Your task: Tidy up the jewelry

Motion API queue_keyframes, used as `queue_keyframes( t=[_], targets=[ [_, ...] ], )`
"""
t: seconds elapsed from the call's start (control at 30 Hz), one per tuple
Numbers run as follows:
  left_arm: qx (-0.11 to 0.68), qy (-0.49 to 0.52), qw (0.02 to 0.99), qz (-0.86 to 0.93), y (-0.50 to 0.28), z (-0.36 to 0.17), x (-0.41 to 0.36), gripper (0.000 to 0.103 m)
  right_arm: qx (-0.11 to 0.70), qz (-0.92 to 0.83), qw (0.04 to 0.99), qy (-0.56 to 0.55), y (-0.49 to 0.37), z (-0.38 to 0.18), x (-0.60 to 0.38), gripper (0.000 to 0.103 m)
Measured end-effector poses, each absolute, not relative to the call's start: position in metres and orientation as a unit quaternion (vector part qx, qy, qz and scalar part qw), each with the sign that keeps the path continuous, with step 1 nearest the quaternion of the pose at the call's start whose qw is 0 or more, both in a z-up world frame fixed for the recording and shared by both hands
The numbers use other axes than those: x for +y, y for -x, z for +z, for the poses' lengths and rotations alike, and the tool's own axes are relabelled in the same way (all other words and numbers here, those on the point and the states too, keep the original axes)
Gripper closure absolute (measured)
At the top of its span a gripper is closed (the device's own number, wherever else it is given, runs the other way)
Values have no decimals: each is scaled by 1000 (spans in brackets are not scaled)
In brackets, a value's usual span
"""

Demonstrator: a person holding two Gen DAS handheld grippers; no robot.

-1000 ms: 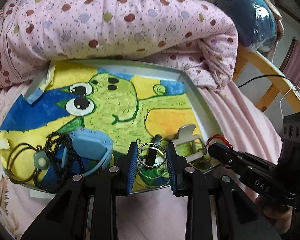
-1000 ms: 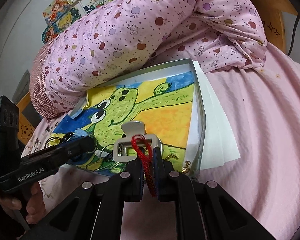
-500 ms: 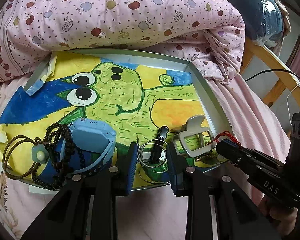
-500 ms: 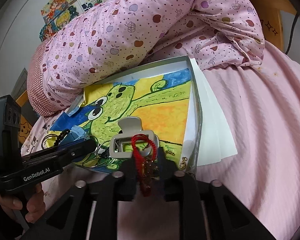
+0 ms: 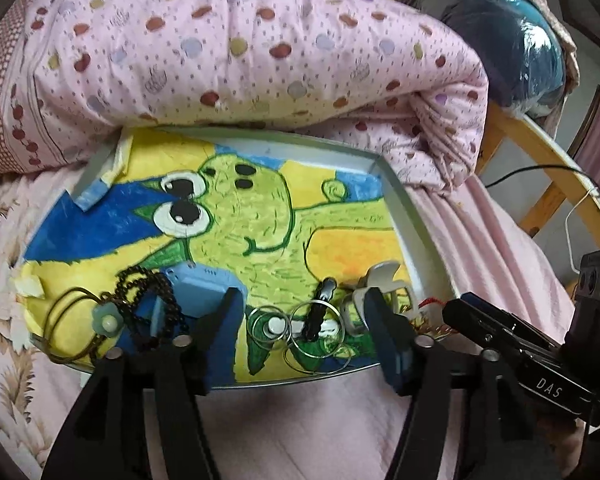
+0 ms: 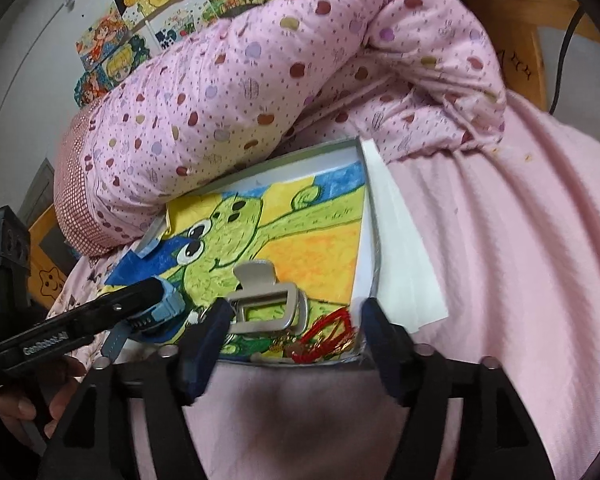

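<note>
Pink bedding fills the left wrist view: a spotted quilt (image 5: 240, 48) is bunched along the far edge of a shallow metal tray (image 5: 414, 220) that lies on the bed. A crayon drawing (image 5: 240, 216) of a green creature lines the tray floor. The jewelry sits in a row along the near edge. At the left lie a thin cord necklace with a pale flower pendant (image 5: 107, 320) and a string of dark beads (image 5: 140, 284), beside a light blue watch (image 5: 198, 288). Between the left tool (image 5: 306, 332) fingers lie wire rings (image 5: 316, 326), roughly flat, and a slim black clip (image 5: 320, 304) whose long axis runs away from the camera. The left tool stands wide apart and holds nothing. A silver hair claw (image 5: 380, 280) lies just right of the rings. The other tool's black fingers reach in from the right.

Cartoon pictures (image 6: 160, 20) cover the wall behind the quilt in the right wrist view. The right tool (image 6: 292, 330) is spread wide and empty, its tips at the tray's near right corner. Between them lie the silver hair claw (image 6: 268, 300), long axis across the view with its handle pointing away, and a red cord bracelet (image 6: 328, 334) heaped with small gold pieces against the near rim. White paper sheets (image 6: 404, 268) stick out from under the tray's right side. The left tool (image 6: 156, 296) comes in from the left over the blue watch (image 6: 168, 308), with a hand (image 6: 16, 404) on its grip
</note>
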State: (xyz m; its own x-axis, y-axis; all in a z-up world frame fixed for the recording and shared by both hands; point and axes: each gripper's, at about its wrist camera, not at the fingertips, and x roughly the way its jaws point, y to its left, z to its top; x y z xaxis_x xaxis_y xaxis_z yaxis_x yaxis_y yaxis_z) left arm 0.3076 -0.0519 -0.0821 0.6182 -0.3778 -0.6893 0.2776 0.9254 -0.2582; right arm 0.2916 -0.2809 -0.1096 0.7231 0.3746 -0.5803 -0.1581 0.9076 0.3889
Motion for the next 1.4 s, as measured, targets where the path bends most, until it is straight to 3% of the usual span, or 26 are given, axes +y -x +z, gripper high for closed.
queue_keyframes(
  t=[0.1,0.37,0.43,0.47,0.5,1.4],
  targets=[
    [384,60,904,-177,-302,-72,-50,36,328,138,921,-157,-287,-101,-284,25],
    [346,47,924,-158,-278,-45,-43,32,283,128,939,-145,-263,-74,-286,6],
    [335,45,928,-155,-272,-39,-41,24,272,125,945,-133,-256,-67,-284,2],
    [329,47,931,-154,-267,-36,-39,10,267,123,947,-128,-253,-64,-283,2],
    [321,50,933,-154,-263,-33,-37,5,260,120,950,-121,-248,-59,-281,1],
    [243,32,966,-87,-123,21,29,5,166,146,974,-46,-119,11,-216,0]
  ],
)
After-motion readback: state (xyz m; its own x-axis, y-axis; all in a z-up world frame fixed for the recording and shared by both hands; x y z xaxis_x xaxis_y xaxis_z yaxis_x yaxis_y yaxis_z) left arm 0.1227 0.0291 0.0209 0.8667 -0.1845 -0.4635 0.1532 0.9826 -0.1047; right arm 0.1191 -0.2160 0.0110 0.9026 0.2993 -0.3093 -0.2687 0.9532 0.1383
